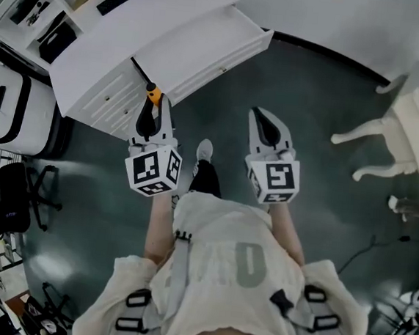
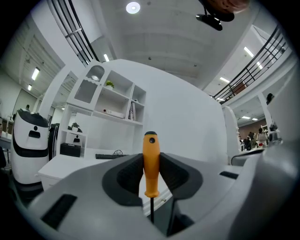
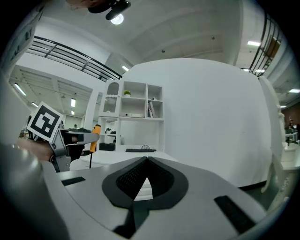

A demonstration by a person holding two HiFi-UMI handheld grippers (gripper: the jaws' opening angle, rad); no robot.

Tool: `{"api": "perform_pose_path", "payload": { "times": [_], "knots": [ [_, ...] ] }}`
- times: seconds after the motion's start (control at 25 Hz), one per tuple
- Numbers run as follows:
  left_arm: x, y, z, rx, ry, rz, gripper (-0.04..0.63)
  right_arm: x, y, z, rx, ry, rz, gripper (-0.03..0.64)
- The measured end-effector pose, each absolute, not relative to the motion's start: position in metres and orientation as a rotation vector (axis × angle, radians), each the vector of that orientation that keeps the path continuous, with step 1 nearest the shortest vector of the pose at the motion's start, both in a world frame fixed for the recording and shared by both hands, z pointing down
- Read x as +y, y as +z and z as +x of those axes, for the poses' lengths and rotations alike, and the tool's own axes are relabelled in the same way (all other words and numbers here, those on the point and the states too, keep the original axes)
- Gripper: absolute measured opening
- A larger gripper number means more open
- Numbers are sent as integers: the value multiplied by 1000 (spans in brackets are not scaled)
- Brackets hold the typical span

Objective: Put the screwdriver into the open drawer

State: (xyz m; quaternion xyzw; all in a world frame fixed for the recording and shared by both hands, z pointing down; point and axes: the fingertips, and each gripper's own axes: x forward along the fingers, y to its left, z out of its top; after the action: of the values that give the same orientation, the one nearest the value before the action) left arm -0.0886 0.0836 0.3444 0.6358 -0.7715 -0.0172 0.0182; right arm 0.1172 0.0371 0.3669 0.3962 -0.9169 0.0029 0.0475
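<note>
The person wears a cream short-sleeved shirt [image 1: 225, 234] with a grey printed figure, grey harness straps [image 1: 178, 270] with black buckles [image 1: 283, 301], dark trousers [image 1: 206, 177] and a white shoe [image 1: 204, 151]. The left gripper [image 1: 154, 110] and right gripper [image 1: 265, 124] have pale grey shells [image 2: 70, 197], dark pads [image 2: 126, 176] and 1 black-and-white marker cube [image 1: 152, 169] each.

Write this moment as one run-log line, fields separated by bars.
left gripper: shut on screwdriver, handle up | right gripper: shut, empty | drawer: open, screwdriver not inside

The left gripper [image 1: 152, 100] clamps the orange handle of a screwdriver [image 1: 152, 93], whose black shaft reaches over the edge of the white desk [image 1: 126, 37], near the open drawer [image 1: 222, 39]. The right gripper [image 1: 261, 118] is level beside the left one, jaws together, above the dark floor [image 1: 312, 99].
</note>
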Motion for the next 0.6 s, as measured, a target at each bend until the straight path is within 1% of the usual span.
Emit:
{"api": "perform_pose_path", "payload": {
  "times": [0.28,0.6],
  "knots": [
    [29,356,-151,-2367,-89,1952,107,-26,377,62,-2742,27,1194,5],
    [-53,355,-222,-2322,-91,1959,107,-100,364,-21,-2720,34,1151,5]
  ]
}}
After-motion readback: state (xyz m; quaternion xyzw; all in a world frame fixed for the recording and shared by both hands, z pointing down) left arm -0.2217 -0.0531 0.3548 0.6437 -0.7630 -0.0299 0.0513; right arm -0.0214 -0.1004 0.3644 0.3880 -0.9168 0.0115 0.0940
